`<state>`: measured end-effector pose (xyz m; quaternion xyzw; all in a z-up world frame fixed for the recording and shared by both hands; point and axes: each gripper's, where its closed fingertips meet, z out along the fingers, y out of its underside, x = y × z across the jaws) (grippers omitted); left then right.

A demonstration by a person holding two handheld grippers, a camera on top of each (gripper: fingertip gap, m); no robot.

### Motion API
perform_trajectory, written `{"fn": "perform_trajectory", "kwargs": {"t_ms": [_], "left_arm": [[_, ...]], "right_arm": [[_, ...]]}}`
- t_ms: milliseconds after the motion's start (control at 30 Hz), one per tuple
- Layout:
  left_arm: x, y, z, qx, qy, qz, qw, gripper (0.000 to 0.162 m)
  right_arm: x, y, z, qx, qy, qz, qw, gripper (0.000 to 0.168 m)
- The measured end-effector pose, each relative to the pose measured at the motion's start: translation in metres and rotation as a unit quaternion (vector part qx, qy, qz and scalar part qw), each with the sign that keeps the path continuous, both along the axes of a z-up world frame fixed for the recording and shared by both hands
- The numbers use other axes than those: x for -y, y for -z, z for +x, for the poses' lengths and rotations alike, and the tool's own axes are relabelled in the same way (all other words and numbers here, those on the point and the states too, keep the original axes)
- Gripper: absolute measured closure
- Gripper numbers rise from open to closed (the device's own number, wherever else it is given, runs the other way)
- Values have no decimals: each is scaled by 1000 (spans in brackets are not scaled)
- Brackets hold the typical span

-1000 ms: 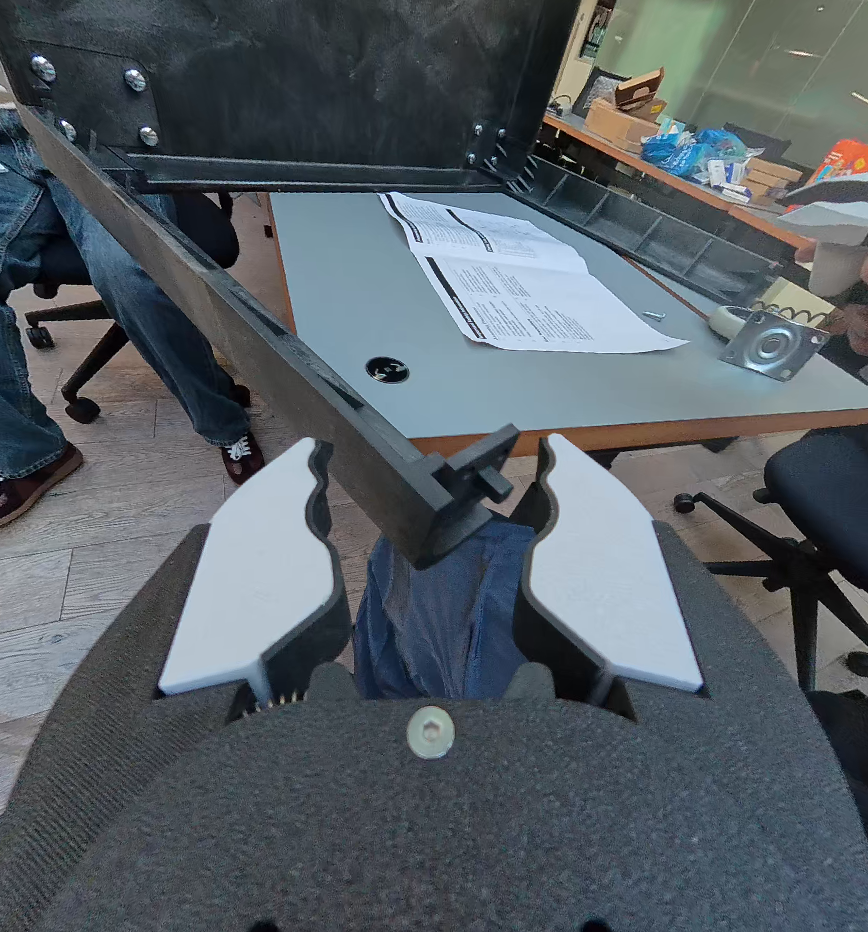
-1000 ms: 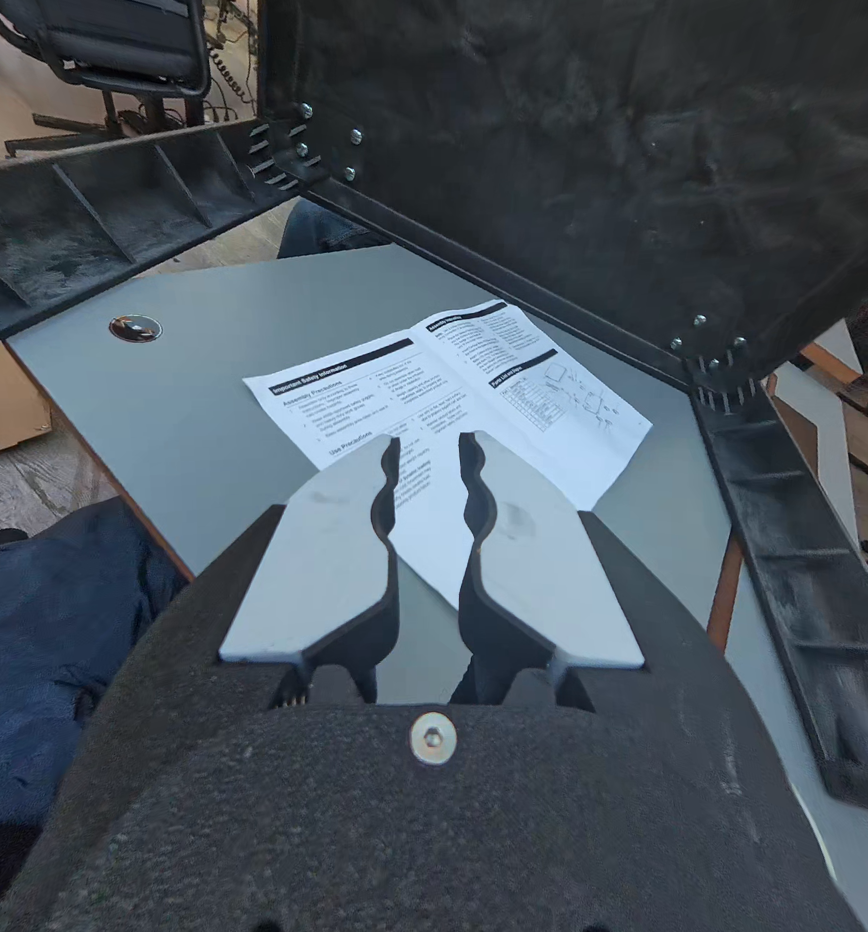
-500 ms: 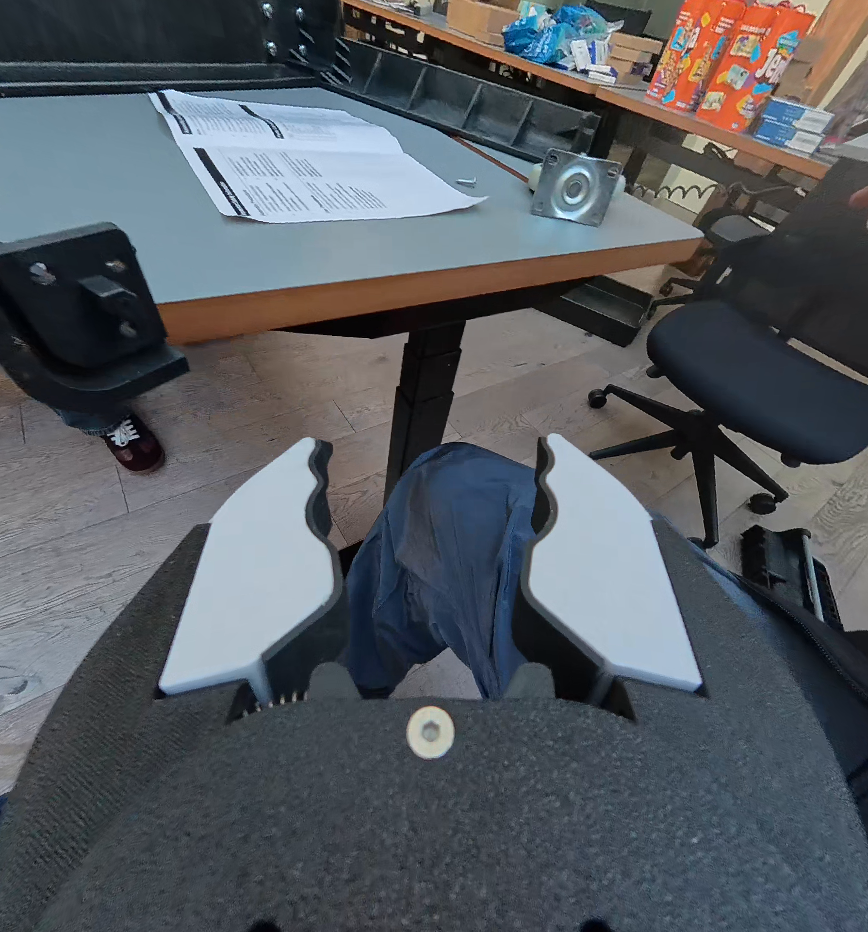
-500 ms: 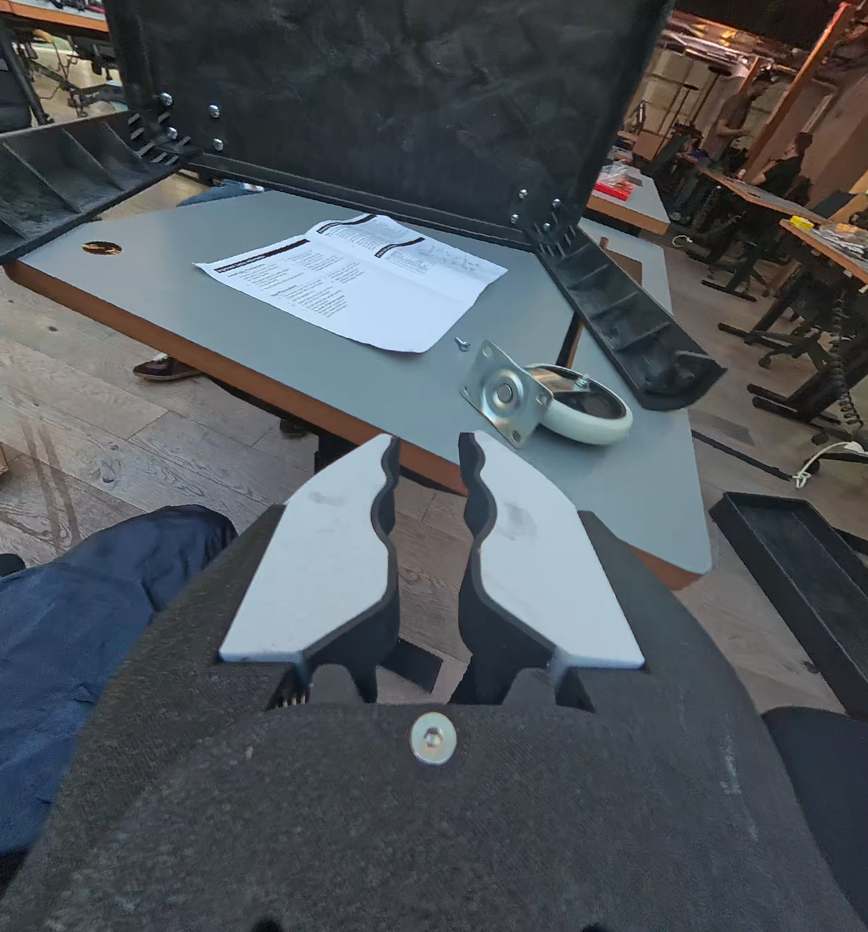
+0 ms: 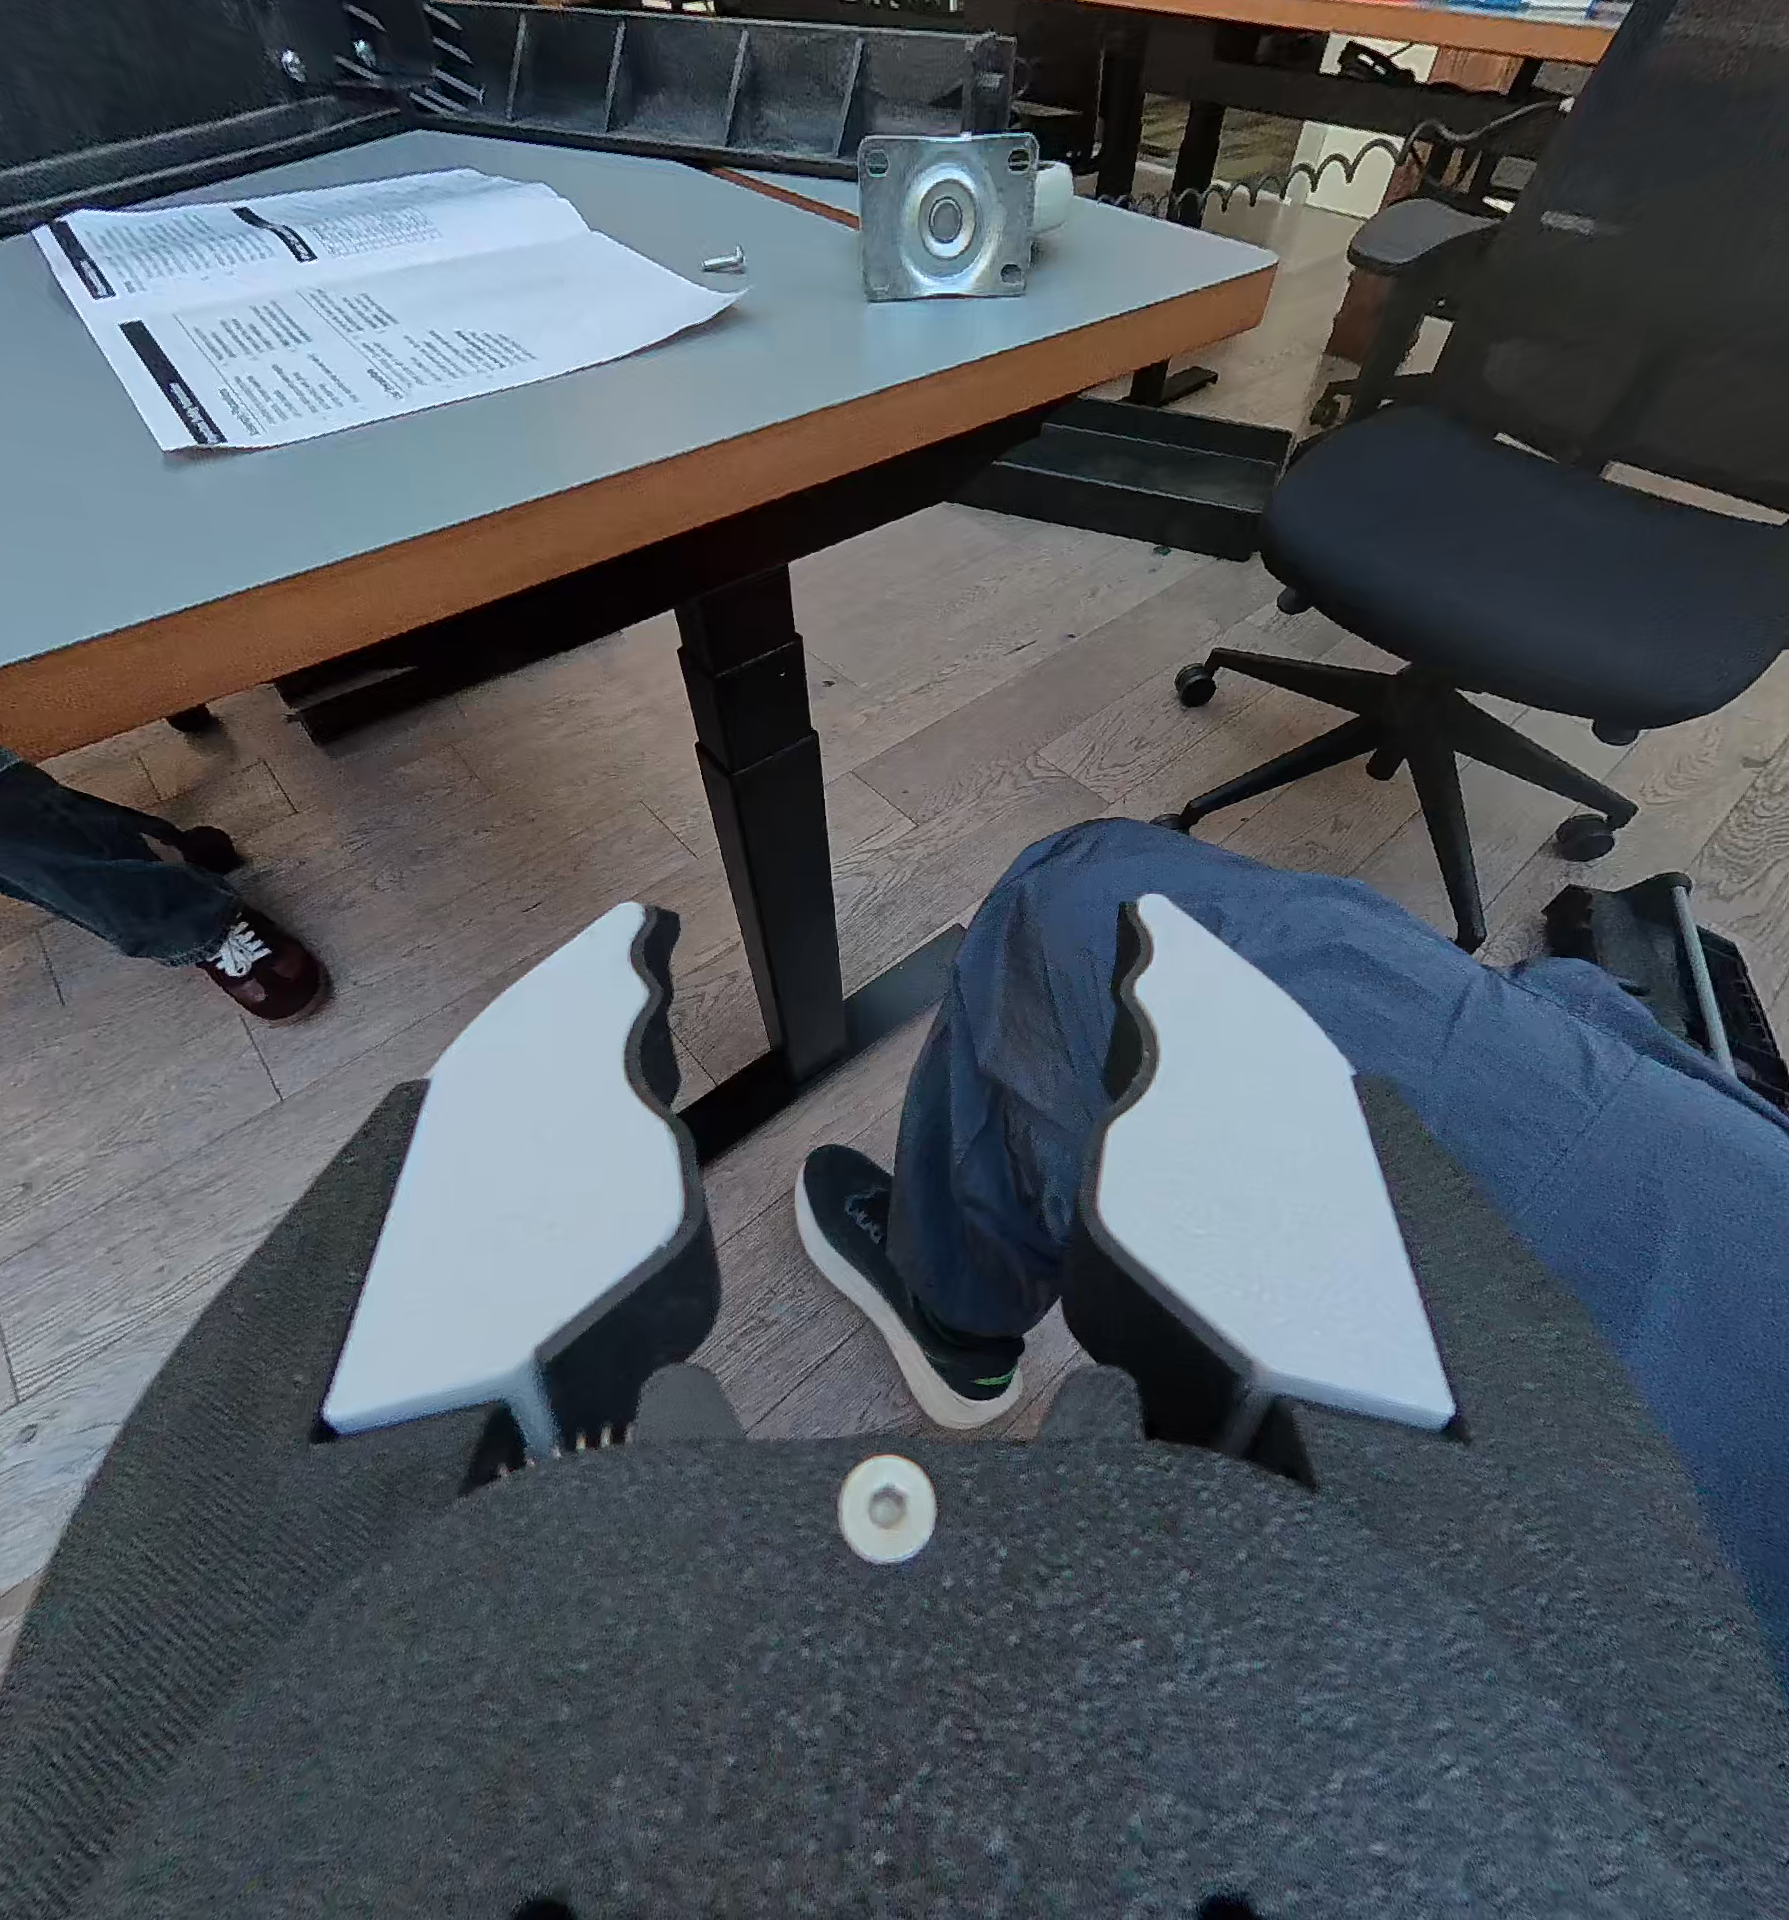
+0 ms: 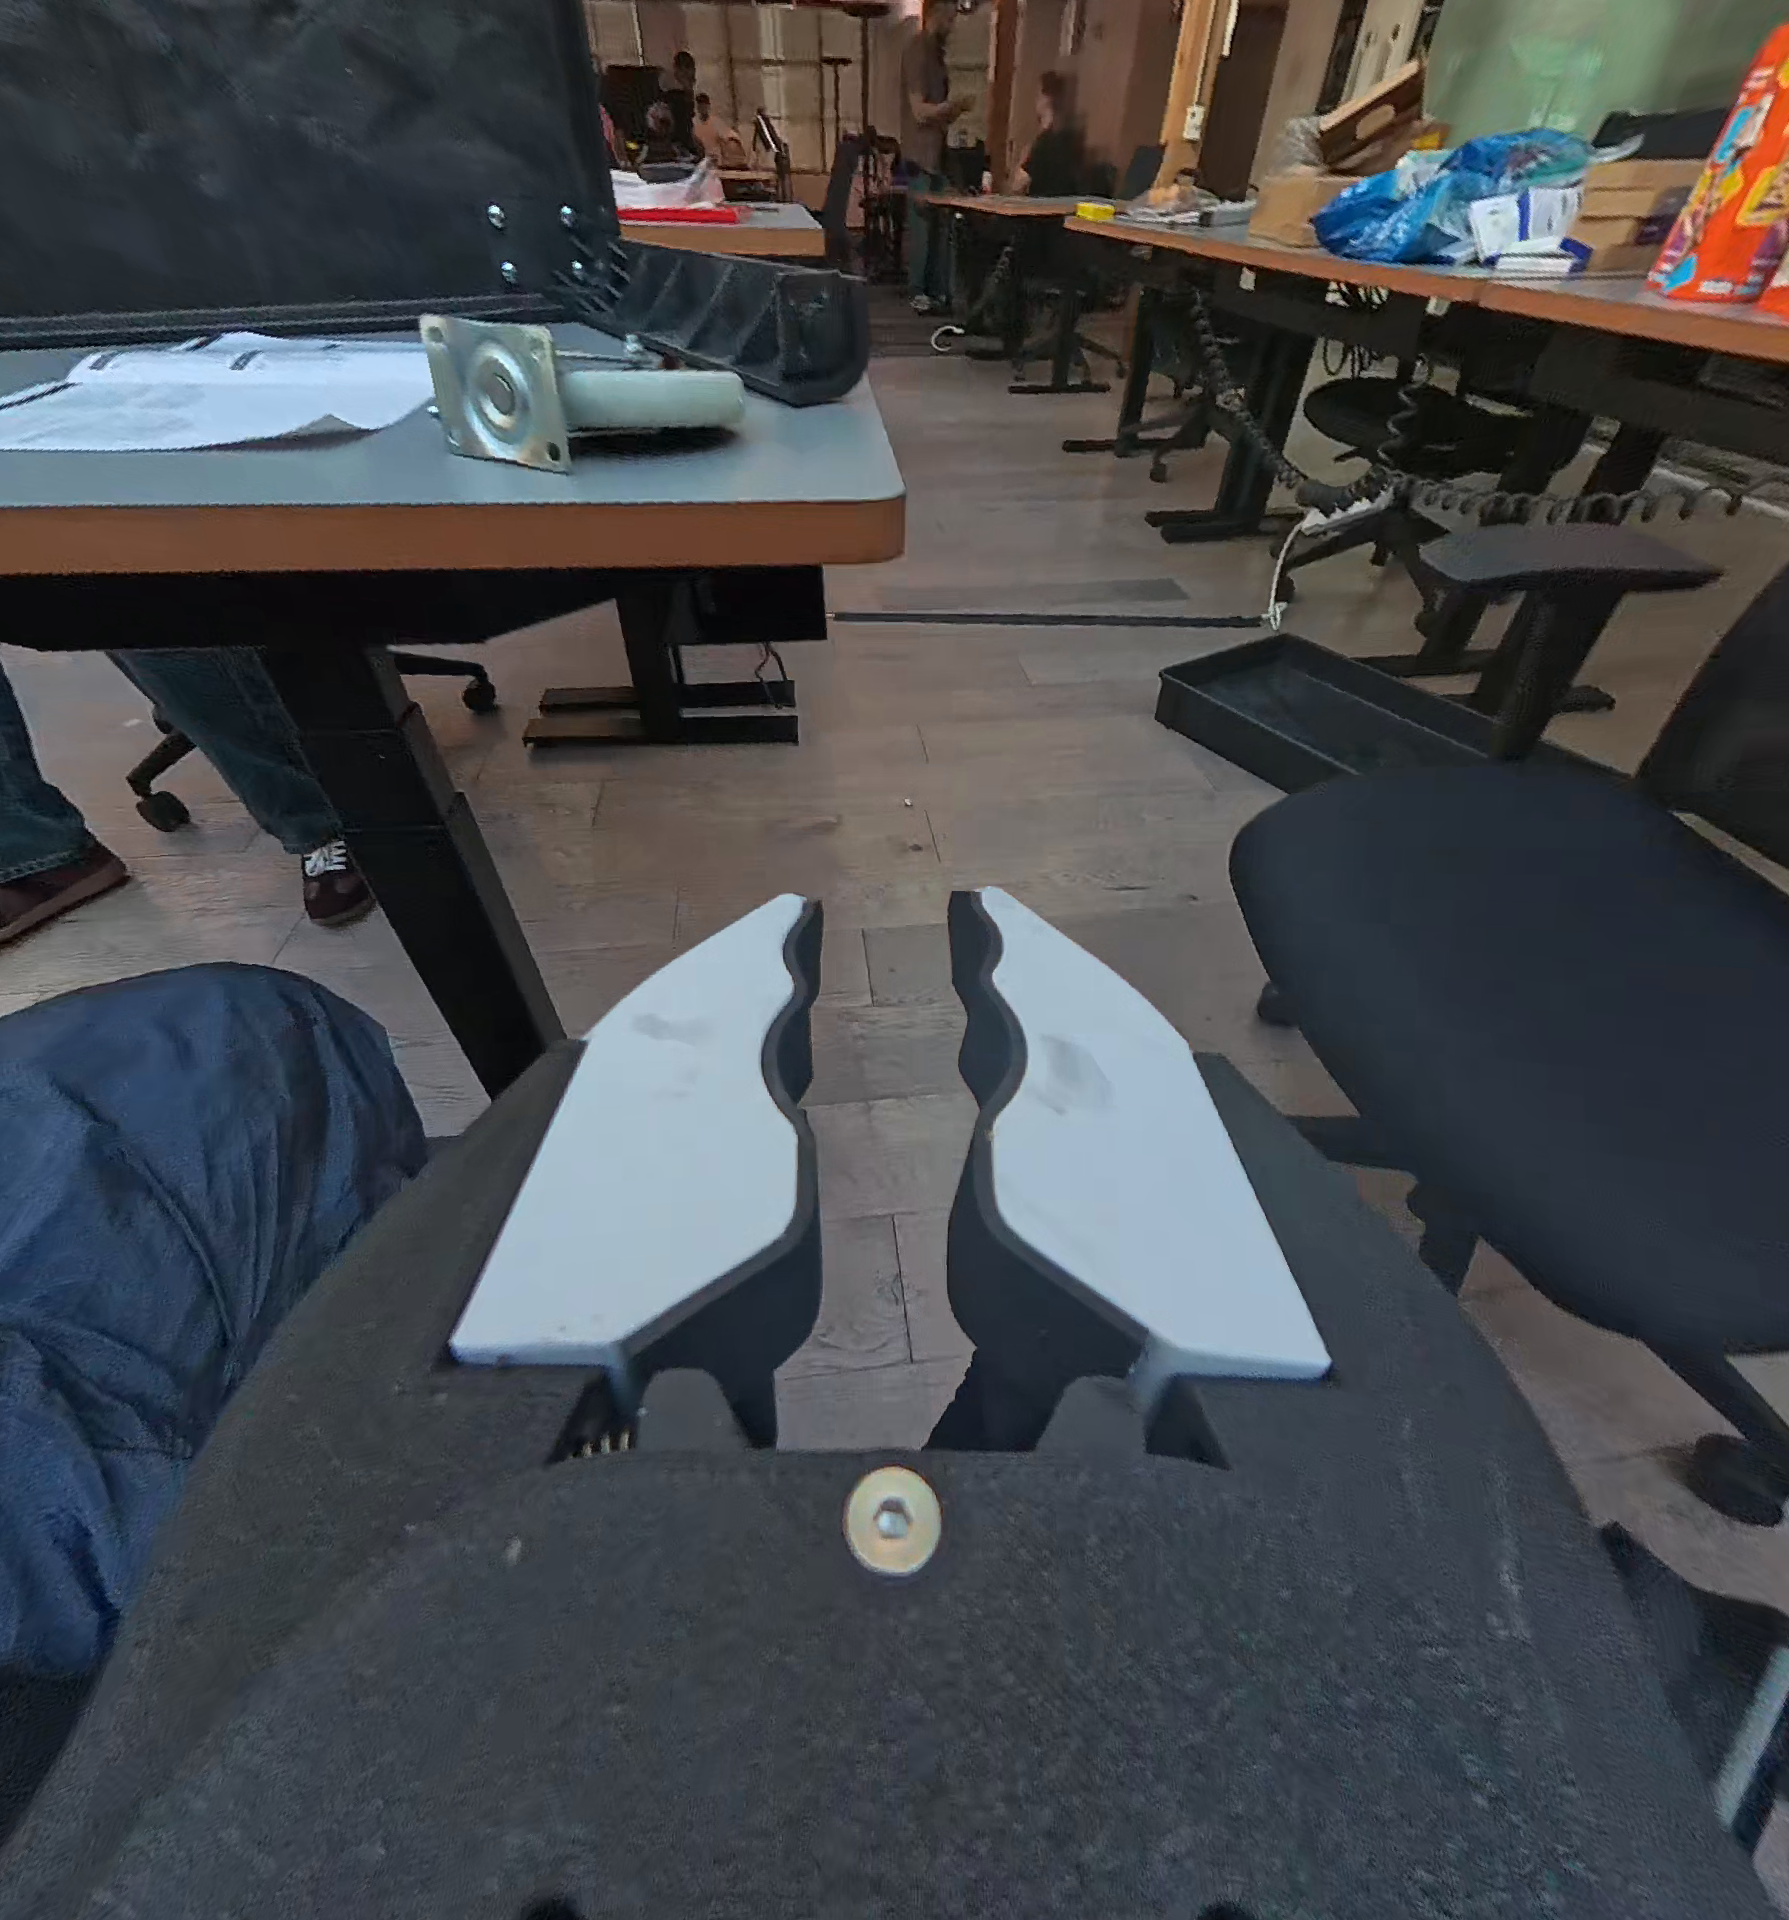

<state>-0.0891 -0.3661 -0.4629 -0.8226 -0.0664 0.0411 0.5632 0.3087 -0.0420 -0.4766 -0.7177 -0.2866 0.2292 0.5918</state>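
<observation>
A caster wheel (image 5: 947,215) with a square metal mounting plate lies on its side near the right corner of the grey desk (image 5: 516,457), well apart from both tools and above them. Just left of it sits a small screw (image 5: 726,258), then an open printed leaflet (image 5: 350,301). Behind these, a large black panel (image 6: 246,156) with ribbed black rails stands on the desk.

The left tool (image 5: 895,997) hangs low over the wooden floor (image 5: 454,862), its jaws wide apart and holding nothing, with a person's blue-trousered knee (image 5: 1056,956) and dark shoe (image 5: 890,1278) seen between its fingers. The right tool (image 6: 885,966) also hovers below desk height, jaws parted by a narrow gap and empty, between the blue knee (image 6: 131,1174) and a black office chair (image 6: 1555,997). Another person's jeans and shoes (image 6: 17,894) show beyond the desk leg.
</observation>
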Motion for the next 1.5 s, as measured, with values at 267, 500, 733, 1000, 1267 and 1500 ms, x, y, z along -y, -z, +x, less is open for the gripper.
{"fn": "perform_trajectory", "kwargs": {"t_ms": [267,500,733,1000,1267,1500], "left_arm": [[-19,3,25,-35,17,-20,999,76],[-52,8,60,-65,52,-38,996,74],[-106,49,87,-38,102,-69,992,74],[-233,96,110,-55,167,-58,983,72],[-342,53,139,-137,204,32,969,71],[-404,-10,137,-189,209,85,956,72]], "right_arm": [[29,41,83,-7,51,-24,998,143],[40,92,90,-27,43,-93,994,142],[29,163,31,31,13,-106,994,141],[-24,248,40,124,28,-47,991,140],[-149,255,49,210,86,16,974,128],[-290,212,38,325,138,105,930,120]]}}
